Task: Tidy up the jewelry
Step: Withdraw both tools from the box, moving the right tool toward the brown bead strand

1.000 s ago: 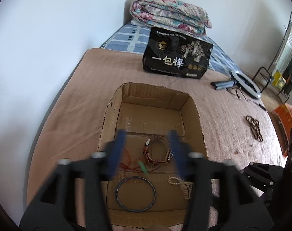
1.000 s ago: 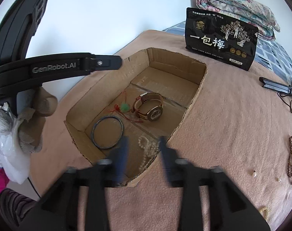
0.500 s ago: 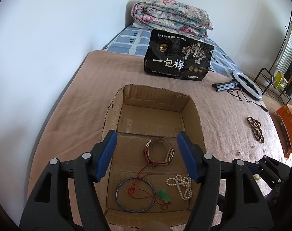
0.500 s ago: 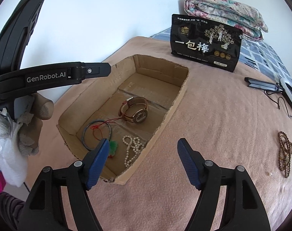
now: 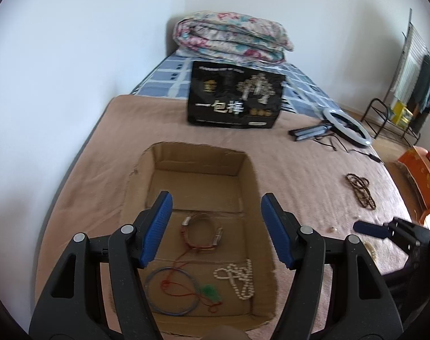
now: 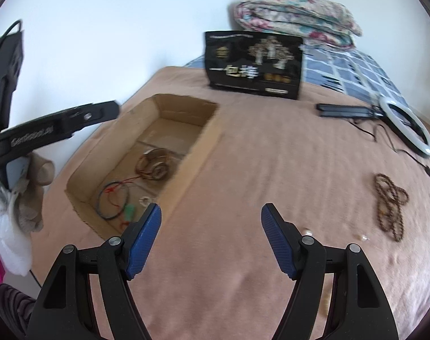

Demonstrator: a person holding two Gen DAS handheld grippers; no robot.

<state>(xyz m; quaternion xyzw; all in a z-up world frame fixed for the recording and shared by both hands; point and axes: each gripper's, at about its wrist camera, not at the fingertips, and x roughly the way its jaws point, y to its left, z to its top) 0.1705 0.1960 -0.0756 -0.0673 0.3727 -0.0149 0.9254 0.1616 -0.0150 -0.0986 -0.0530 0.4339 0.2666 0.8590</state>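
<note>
An open cardboard box sits sunk into the pink blanket. Inside lie a brown-strap watch, a grey bangle, a green pendant on red cord and a white pearl strand. My left gripper hangs open above the box, nothing between its blue pads. My right gripper is open over bare blanket right of the box. A brown bead string lies on the blanket to the right, with small pearl pieces near the right finger.
A black printed bag stands behind the box, before a folded floral quilt. A ring light with cable and a black stand lie at the far right. A hand in a glove holds the left gripper.
Both grippers opened and drew back; the pendant and pearl strand now lie loose in the box. The right gripper swung right, away from the box, over the blanket.
</note>
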